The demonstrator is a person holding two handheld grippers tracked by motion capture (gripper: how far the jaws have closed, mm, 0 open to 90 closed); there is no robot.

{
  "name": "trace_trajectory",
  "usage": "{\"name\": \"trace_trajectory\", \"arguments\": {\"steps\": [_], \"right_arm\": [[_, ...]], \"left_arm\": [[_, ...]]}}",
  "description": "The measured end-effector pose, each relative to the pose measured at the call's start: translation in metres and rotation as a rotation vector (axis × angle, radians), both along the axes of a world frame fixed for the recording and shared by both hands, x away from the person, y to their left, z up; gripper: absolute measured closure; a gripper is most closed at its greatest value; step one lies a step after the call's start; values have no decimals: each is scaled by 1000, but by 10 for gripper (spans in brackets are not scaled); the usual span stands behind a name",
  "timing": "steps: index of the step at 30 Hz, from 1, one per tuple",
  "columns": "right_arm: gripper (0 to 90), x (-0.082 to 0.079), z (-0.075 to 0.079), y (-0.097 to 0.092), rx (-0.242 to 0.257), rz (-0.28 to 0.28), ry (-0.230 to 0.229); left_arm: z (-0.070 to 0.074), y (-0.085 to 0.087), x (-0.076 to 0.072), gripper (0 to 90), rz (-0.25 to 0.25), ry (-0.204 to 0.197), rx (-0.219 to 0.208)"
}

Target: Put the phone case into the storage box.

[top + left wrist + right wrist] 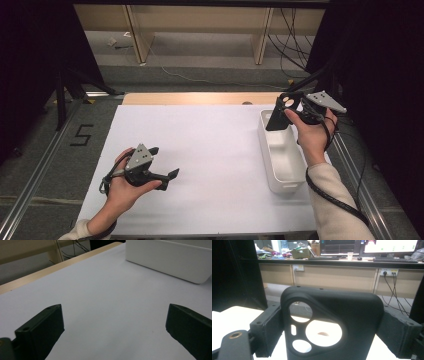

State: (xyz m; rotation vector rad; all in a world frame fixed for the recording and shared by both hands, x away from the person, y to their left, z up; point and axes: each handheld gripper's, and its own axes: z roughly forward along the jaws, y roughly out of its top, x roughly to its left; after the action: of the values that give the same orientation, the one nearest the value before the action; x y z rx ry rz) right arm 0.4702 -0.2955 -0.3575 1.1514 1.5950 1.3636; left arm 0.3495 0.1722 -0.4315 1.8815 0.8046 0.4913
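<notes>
A black phone case (280,114) with round camera cut-outs hangs over the far end of the white bin (292,167). My right gripper (292,106) is shut on the black phone case (332,322), both pads pressing its side edges near the top. On the left side of the white table cover (210,150), my left gripper (164,161) rests low in the person's hand. The jaws of my left gripper (113,322) stand wide apart with bare white surface between them.
The white bin (170,260) is long and rectangular, at the table's right side. A wooden table edge (200,98) runs along the back. Cables and bench legs lie on the floor beyond. A metal rail (360,190) runs along the right.
</notes>
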Motion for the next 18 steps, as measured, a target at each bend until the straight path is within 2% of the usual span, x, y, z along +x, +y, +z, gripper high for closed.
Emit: {"name": "trace_trajectory", "arguments": {"steps": [18], "right_arm": [[154, 7, -7, 1, -13, -6, 18]], "left_arm": [[0, -1, 0, 11, 1, -1, 1]]}}
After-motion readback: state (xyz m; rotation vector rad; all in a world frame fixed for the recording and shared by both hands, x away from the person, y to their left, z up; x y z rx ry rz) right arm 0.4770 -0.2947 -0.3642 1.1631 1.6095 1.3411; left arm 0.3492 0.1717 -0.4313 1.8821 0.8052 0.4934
